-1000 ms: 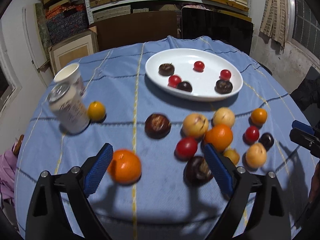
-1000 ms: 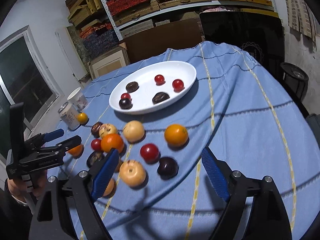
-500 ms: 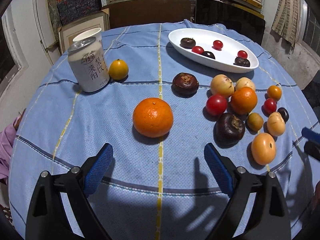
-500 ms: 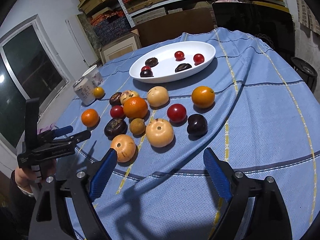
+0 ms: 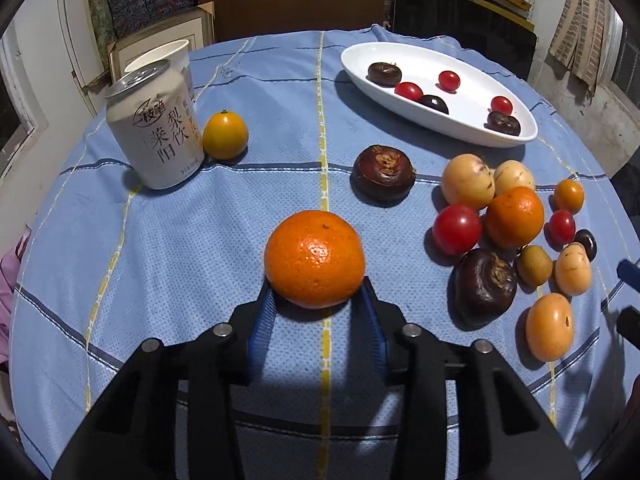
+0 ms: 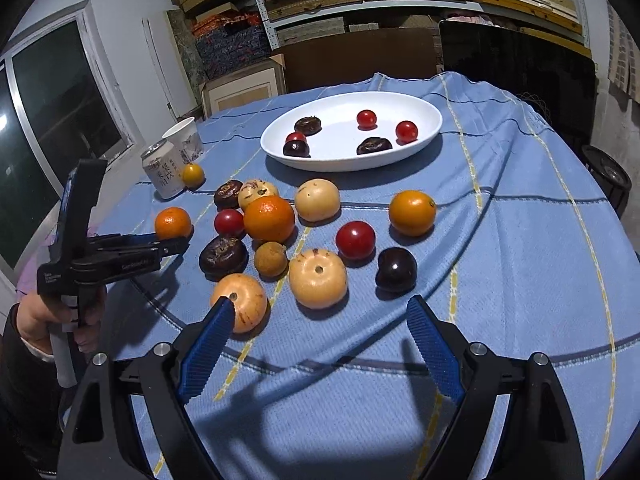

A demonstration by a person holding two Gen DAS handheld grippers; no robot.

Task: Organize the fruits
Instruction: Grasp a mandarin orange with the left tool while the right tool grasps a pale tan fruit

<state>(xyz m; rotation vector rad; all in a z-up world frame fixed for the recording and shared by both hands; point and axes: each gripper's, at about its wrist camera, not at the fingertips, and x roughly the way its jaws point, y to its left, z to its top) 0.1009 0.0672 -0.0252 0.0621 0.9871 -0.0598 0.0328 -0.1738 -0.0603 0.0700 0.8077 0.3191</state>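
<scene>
A large orange (image 5: 315, 258) lies on the blue tablecloth (image 5: 200, 260) with my left gripper (image 5: 316, 293) closing around it; both blue pads touch its sides. The right wrist view shows that same orange (image 6: 173, 222) at the left gripper's (image 6: 176, 240) tips. A white oval plate (image 5: 440, 130) at the back holds dark chestnut-like fruits and red tomatoes. Several loose fruits cluster in front of the plate (image 6: 400, 156). My right gripper (image 6: 320, 304) hangs open just short of a pale round fruit (image 6: 318, 278), holding nothing.
A drink can (image 5: 156, 132) and a paper cup (image 5: 164, 58) stand at the back left, a small yellow-orange fruit (image 5: 225, 135) beside the can. A person's hand (image 6: 44, 316) holds the left gripper. Shelves and boxes stand behind the table.
My left gripper has moved down onto the large orange and its jaws have closed from wide apart to its sides. My right gripper has drifted closer to the fruit cluster, still open.
</scene>
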